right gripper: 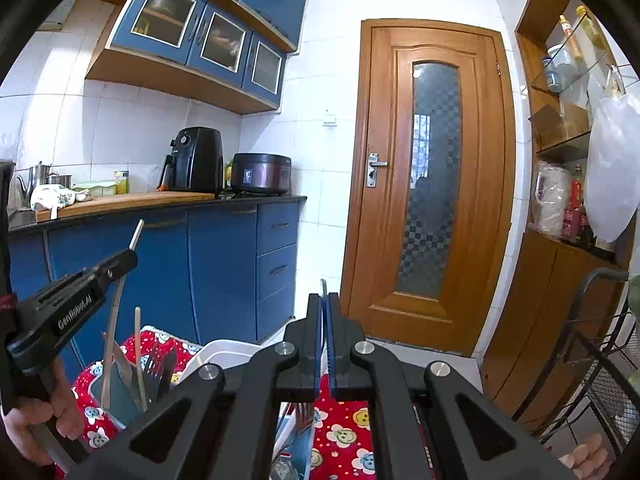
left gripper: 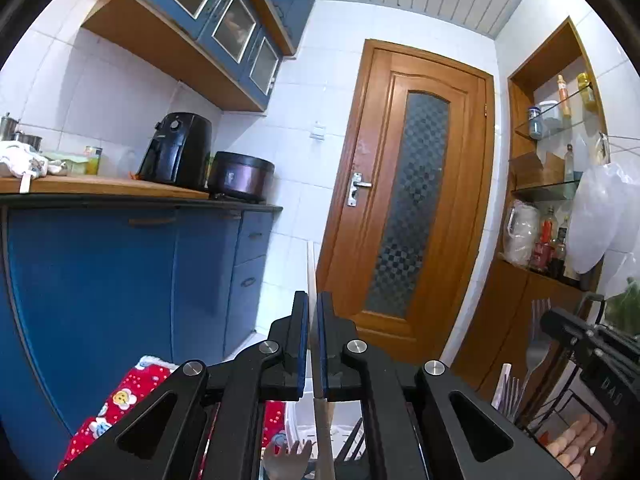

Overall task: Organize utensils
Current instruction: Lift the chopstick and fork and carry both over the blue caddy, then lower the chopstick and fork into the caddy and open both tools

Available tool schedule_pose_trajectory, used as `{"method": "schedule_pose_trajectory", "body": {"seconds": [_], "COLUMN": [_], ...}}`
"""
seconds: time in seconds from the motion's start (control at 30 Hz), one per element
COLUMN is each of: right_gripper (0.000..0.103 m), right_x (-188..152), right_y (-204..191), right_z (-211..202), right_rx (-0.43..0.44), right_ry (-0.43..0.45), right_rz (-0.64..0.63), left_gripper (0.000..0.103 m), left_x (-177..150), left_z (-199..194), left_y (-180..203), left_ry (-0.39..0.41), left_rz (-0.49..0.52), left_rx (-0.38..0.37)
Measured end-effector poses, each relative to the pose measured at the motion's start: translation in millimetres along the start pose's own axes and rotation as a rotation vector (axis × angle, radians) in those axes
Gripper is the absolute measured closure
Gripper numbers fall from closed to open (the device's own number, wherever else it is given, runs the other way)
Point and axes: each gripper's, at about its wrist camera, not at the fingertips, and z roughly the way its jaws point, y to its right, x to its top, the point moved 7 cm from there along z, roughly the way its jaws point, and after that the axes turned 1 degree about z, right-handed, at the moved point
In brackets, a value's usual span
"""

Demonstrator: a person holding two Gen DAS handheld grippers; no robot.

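Observation:
My left gripper (left gripper: 314, 300) is shut on a long thin pale utensil (left gripper: 311, 264) that sticks up past the fingertips and hangs down below them. In the right wrist view the same gripper (right gripper: 130, 256) shows at the left, holding that utensil (right gripper: 114, 312) over a grey-green holder (right gripper: 116, 392) with several utensils standing in it. My right gripper (right gripper: 324, 304) is shut on a metal fork, seen edge-on as a thin strip (right gripper: 323, 286). In the left wrist view this gripper (left gripper: 550, 320) holds the fork (left gripper: 538, 344) with its tines up.
A red flowered cloth (right gripper: 340, 432) covers the surface below, with a white tub (right gripper: 224, 354) on it. A black wire rack (right gripper: 592, 368) stands at the right. Ahead are blue cabinets (right gripper: 224, 264), a wooden door (right gripper: 432, 184) and a shelf niche with bottles (left gripper: 552, 240).

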Motion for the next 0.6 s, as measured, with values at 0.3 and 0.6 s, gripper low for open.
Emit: {"method": "schedule_pose_trajectory", "body": {"seconds": [0.3,0.6], "right_gripper": [0.083,0.077], "right_x": [-7.0,-5.9], "right_y": [-8.5,-11.4], "right_z": [-0.3,-15.6], "right_rx": [0.074,0.105], "right_ry": [-0.034,-0.019], "right_rz": [0.039,0.060], "left_gripper": [0.098,0.098], "left_x": [8.2,9.3], "left_z": [-10.1,-23.7], "left_y": [-5.5,0.0], "left_ry": [0.041,0.094], "left_rz": [-0.036,0.001], "left_rx": [-0.017,0.008]}}
